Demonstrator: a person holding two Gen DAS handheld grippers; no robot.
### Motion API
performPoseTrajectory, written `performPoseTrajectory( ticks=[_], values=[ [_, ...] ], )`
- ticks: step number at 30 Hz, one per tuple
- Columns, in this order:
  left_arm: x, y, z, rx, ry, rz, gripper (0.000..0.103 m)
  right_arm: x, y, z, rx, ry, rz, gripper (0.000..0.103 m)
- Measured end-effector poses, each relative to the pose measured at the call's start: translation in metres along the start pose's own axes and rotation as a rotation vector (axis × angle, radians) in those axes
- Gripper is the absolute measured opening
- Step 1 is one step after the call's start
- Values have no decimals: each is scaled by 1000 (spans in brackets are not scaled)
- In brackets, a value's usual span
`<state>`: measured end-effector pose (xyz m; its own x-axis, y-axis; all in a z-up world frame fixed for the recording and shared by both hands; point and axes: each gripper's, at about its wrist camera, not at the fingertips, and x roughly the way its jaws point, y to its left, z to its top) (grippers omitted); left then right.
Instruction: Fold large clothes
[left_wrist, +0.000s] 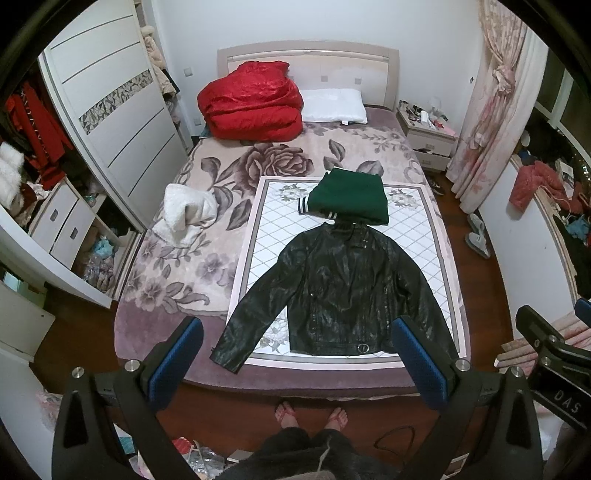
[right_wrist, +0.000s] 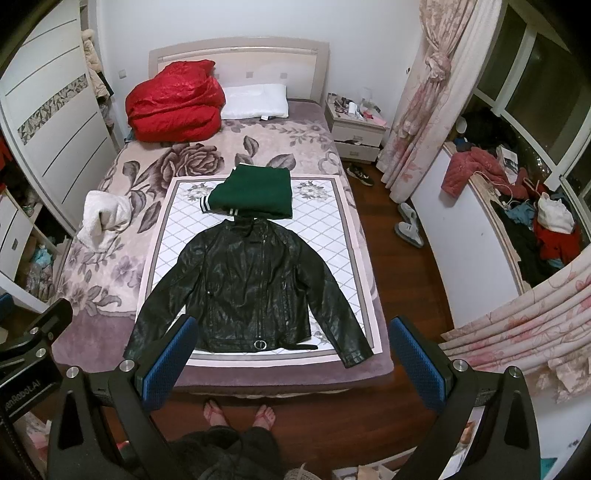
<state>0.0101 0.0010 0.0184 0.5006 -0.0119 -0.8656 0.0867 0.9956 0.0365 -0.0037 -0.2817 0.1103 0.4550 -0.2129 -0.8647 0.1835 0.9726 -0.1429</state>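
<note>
While both hand-held grippers (left_wrist: 295, 354) (right_wrist: 291, 350) hover wide open and empty, the black leather jacket (right_wrist: 255, 291) lies flat.

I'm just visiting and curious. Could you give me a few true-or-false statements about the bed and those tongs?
1. The black leather jacket lies spread flat with its sleeves out. True.
2. The folded green garment sits below the jacket's hem. False: it lies above the collar.
3. The left tongs grip a sleeve. False: they are open, holding nothing.
4. The right tongs are open. True.
5. The red quilt bundle lies beside the white pillow. True.
</note>
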Motion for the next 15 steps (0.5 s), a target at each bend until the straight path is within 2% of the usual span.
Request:
performPoseTrajectory(
  ticks=[14, 15],
  values=[
    [-5, -13, 33, -6, -3, -3, 103, -5, -1, -1, 1, -5, -2, 103],
    [-3, -10, 19, -9, -6, -2, 103, -6, -3, 2, 0, -6, -2, 103]
  ],
)
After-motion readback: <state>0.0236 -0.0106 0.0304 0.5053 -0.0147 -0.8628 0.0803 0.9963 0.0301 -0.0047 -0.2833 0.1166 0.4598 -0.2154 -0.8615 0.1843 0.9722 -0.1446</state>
